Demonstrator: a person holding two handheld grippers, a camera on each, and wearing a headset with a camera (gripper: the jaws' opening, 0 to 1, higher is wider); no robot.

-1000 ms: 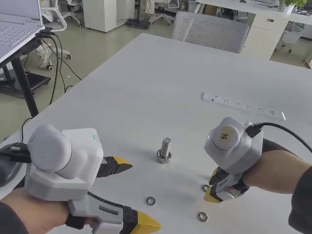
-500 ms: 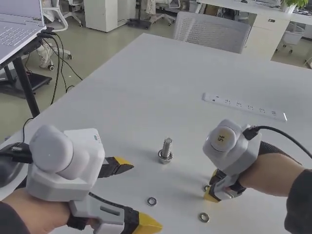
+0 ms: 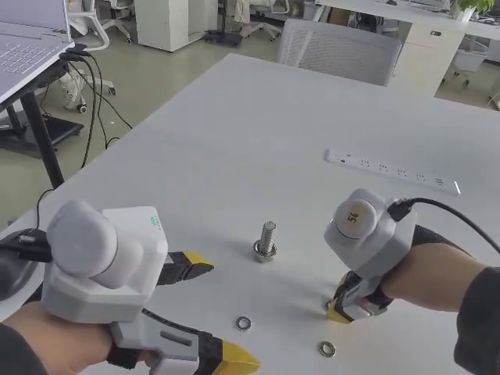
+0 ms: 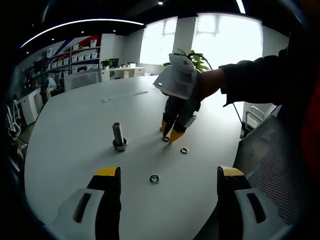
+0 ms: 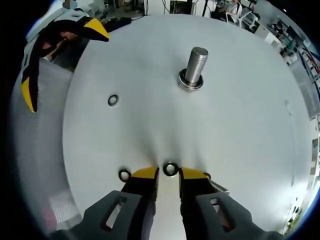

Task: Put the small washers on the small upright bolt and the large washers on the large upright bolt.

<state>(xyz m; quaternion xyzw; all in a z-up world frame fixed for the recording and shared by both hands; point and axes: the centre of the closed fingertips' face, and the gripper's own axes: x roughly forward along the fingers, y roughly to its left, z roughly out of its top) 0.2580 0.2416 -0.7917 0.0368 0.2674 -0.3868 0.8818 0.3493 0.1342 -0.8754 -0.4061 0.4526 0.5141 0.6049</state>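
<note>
Currently, the right claw (image 5: 169, 174) stands tips-down on the white desk (image 3: 234, 133), well to the right of the single upright bolt (image 3: 267, 238) in the head view. Its 2 yellow-tipped jaws are set narrow, with a slim gap visible between them. Washer 1 (image 5: 171, 168) lies flat on the desk at the mouth of that gap, between the 2 tips. Washer 2 (image 5: 124, 175) lies flat just outside the jaw on the left of the right gripper view, apart from washer 1. Washer 3 (image 5: 113, 100) lies flat farther out on the desk, between the right claw and the left claw (image 4: 168, 172), and apart from the bolt. The bolt stands threaded end up near the middle of the desk, with a metal ring (image 5: 191, 82) around its foot; no loose washer touches it. The left claw is held above the near edge of the desk, jaws spread wide and holding nothing. In the left gripper view, washer 3 sits on the desk ahead of the gap between those jaws, and the bolt stands beyond it toward the left. A white power strip (image 3: 391, 169) lies on the far part of the desk, well apart from the bolt and the washers.
</note>
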